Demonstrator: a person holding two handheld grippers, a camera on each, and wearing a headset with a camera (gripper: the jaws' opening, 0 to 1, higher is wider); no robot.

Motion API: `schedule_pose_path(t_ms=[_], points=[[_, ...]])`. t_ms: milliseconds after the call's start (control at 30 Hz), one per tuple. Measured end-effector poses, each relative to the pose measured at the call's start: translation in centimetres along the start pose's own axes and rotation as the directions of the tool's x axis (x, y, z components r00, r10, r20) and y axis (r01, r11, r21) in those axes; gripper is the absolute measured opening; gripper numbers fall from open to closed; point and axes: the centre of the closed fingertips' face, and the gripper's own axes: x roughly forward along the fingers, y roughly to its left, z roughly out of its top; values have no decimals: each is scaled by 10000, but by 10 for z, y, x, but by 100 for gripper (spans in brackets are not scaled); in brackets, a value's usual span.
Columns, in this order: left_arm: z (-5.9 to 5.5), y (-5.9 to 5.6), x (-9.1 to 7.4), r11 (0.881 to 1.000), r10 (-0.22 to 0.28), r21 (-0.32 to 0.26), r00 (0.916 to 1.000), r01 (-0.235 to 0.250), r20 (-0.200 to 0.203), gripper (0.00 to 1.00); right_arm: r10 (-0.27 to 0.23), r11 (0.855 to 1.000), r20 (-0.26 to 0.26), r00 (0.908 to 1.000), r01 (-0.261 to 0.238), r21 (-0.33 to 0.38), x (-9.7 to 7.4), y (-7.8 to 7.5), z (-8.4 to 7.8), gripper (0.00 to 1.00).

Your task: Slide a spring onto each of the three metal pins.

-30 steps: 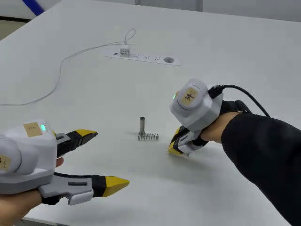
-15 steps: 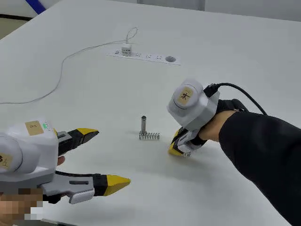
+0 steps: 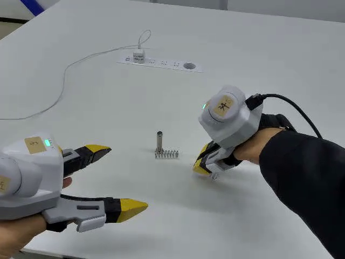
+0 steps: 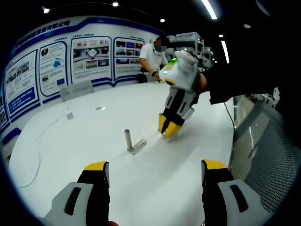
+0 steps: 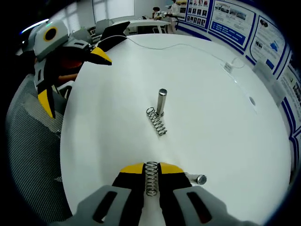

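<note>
Head view, left gripper (image 3: 124,177): low on the near left; I see its yellow-tipped jaws wide apart with nothing between them.
Head view, right gripper (image 3: 202,167): tips down on the table (image 3: 259,70), jaws drawn close together; I cannot make out from here what they grip.
Head view, upright pin (image 3: 159,139): stands on the table between the two grippers.
Head view, loose spring (image 3: 167,154): lies flat, one end at the foot of the upright pin.
Head view, cable (image 3: 75,62): runs across the far table to a socket strip (image 3: 161,63).
Left gripper view, left gripper (image 4: 155,167): both jaws spread, bare table between them.
Left gripper view, right gripper (image 4: 168,129): ahead, tips touching the table, just beyond the upright pin (image 4: 128,140) and loose spring (image 4: 139,145).
Right gripper view, right gripper (image 5: 151,170): I read the jaws as clamped on a held spring (image 5: 151,179), which stands lengthwise between them.
Right gripper view, lying pin (image 5: 195,179): flat on the table just beside the right-hand jaw.
Right gripper view, upright pin (image 5: 162,101): ahead, with the loose spring (image 5: 156,121) slanting from its base.
Right gripper view, left gripper (image 5: 75,81): upper left, jaws apart.
</note>
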Motion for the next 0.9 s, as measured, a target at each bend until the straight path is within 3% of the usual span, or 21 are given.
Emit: schedule_pose_path(t_ms=[333,567,833,900], points=[[8,-3,3,9997,-196,150,9997,194,135,83,-540,9961,716,9960,487,737,-20,-3,-5,12],[10,-6,5,9992,-358,193,9992,354,189,83,-993,9876,1386,9854,805,1351,-35,-6,-6,12],[12,-7,6,9987,-467,235,9987,463,194,83,-1549,9746,2249,9620,1114,1945,-56,-13,-1,12],[13,-7,7,9986,-478,241,9987,473,198,83,-1701,9709,2547,9519,1177,2086,-61,-16,3,12]])
